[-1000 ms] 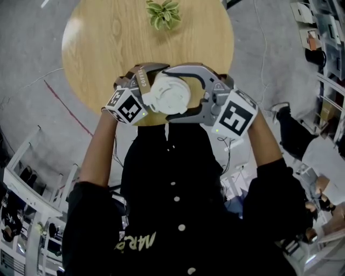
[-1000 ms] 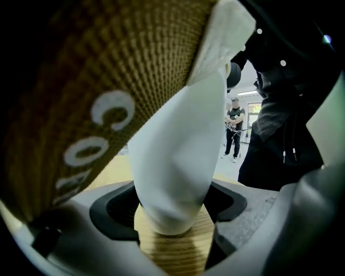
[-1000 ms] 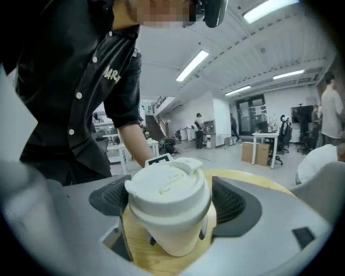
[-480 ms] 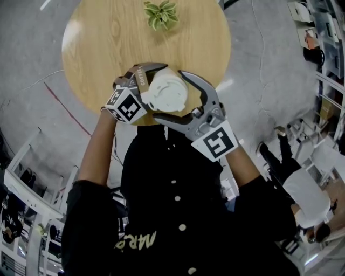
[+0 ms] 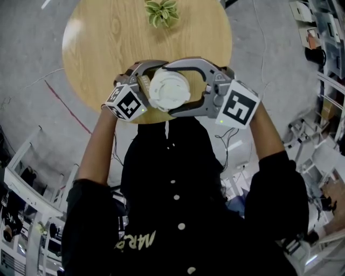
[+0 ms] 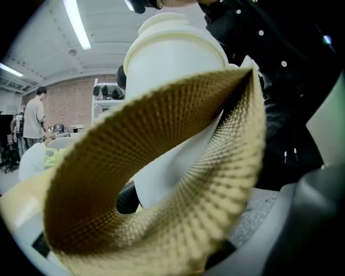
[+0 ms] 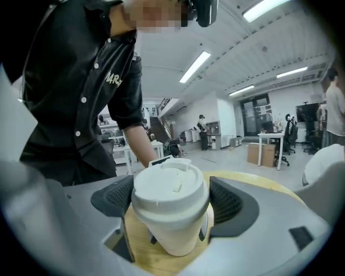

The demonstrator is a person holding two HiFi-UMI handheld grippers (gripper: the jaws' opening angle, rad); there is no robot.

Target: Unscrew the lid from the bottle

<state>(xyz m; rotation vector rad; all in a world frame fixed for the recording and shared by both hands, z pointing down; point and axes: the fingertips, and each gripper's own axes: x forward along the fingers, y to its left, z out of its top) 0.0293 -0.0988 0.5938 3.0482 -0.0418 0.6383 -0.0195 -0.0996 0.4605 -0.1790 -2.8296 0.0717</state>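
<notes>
Right gripper (image 7: 172, 200): clamps a round white plastic lid (image 7: 170, 186) between two dark ribbed pads (image 7: 116, 197), one pressed to each side of the rim; has just been closing its jaws onto that lid.

Lid: sits on top of a white tapered bottle (image 7: 175, 237), not yet off.

Left gripper (image 5: 146, 85): grips the bottle lower down, around a tan woven sleeve (image 6: 178, 140) wrapped about the white body. Squeezes hard enough to buckle the sleeve, so that part of it gapes away from the bottle wall.

In the head view: reach in from opposite sides and meet at the bottle, right gripper at the lid, left gripper just beneath it. Carry a black-and-white marker cube each, at the left (image 5: 125, 103) and at the right (image 5: 237, 108).

Bottle: shows over the near edge of a round light-wood bench (image 5: 108, 43); impossible to tell whether touching the wood.

Farther out: a small green leafy plant (image 5: 161, 12) at the bench's far edge, well apart from the bottle. Nearest the camera, the person's black button-up shirt (image 5: 172, 205). Grey floor (image 5: 32, 64) around the bench.
</notes>
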